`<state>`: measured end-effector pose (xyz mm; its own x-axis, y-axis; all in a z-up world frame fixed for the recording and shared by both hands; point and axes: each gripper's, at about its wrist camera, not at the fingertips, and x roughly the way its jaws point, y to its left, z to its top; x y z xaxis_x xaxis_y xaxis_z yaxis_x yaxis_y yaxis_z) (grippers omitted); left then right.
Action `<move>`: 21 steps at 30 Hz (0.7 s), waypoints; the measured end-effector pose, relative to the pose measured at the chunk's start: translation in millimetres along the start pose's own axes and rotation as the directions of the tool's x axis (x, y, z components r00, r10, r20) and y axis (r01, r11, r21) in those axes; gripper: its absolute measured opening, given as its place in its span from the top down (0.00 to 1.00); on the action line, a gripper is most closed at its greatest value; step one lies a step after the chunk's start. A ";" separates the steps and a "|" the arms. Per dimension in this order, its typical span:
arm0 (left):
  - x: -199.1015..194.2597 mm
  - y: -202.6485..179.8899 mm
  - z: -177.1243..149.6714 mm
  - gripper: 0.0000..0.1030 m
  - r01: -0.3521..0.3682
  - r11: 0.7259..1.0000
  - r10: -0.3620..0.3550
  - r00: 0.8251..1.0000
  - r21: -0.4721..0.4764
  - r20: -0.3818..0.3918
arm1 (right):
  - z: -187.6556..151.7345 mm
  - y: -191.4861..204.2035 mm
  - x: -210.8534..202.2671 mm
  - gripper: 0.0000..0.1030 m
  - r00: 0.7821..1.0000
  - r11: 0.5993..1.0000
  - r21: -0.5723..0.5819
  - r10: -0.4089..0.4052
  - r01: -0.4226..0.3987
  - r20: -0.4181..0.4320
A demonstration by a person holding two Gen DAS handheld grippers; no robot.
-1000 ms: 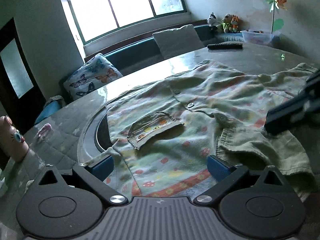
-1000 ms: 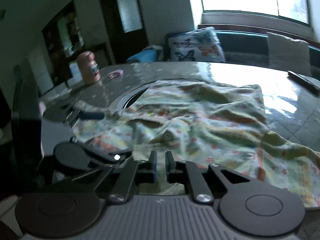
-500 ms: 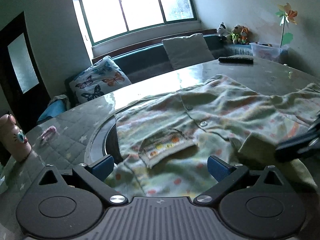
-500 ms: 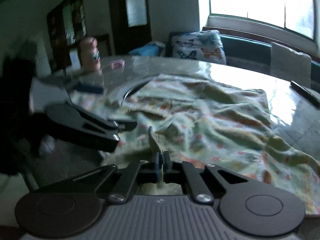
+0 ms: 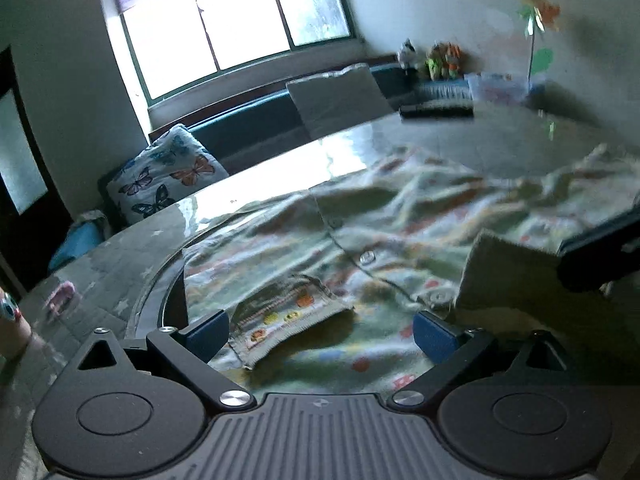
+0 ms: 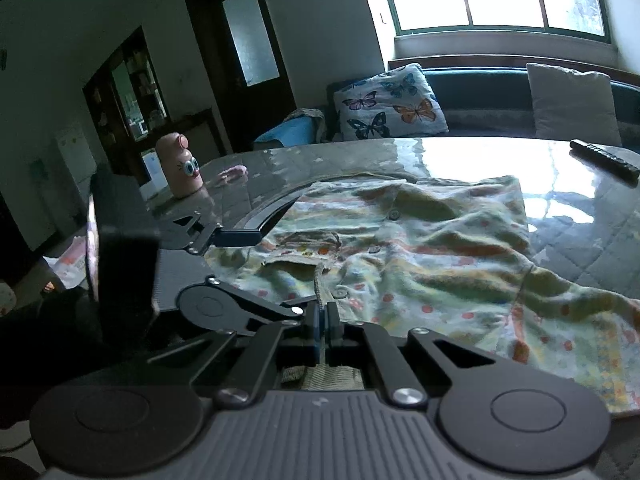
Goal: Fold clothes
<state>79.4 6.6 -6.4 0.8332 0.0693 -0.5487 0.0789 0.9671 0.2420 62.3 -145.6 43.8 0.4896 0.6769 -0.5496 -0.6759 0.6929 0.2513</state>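
Note:
A pale green patterned child's shirt (image 5: pixel 400 232) with buttons and a chest pocket (image 5: pixel 288 316) lies spread on the table; it also shows in the right wrist view (image 6: pixel 440 240). My left gripper (image 5: pixel 320 330) is open, its jaws wide apart just above the pocket and empty. My right gripper (image 6: pixel 322 316) is shut on a ribbed green edge of the shirt (image 6: pixel 320 276) and holds it lifted off the table. That raised flap (image 5: pixel 504 272) shows at the right of the left wrist view.
A pink cartoon-faced bottle (image 6: pixel 182 166) and a small pink item (image 6: pixel 232 172) stand at the table's left. A remote (image 6: pixel 604 158) lies at the far edge. A bench with a butterfly cushion (image 6: pixel 388 104) runs under the window. The table (image 6: pixel 580 224) has a round inset.
My right gripper has closed on the shirt's ribbed edge and lifted it. My left gripper has moved forward over the pocket and stayed open.

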 end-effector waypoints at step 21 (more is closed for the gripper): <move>-68.5 77.2 -48.7 0.03 -0.216 0.953 0.210 0.976 -0.212 -0.050 | -6.5 23.0 18.9 0.92 0.993 0.991 -0.102 0.077 -0.086 -0.093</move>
<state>1.8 88.5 10.9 0.8030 0.2828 -0.5246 -0.2205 0.9587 0.1794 52.5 -118.5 34.0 0.3829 0.7021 -0.6004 -0.7684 0.6028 0.2148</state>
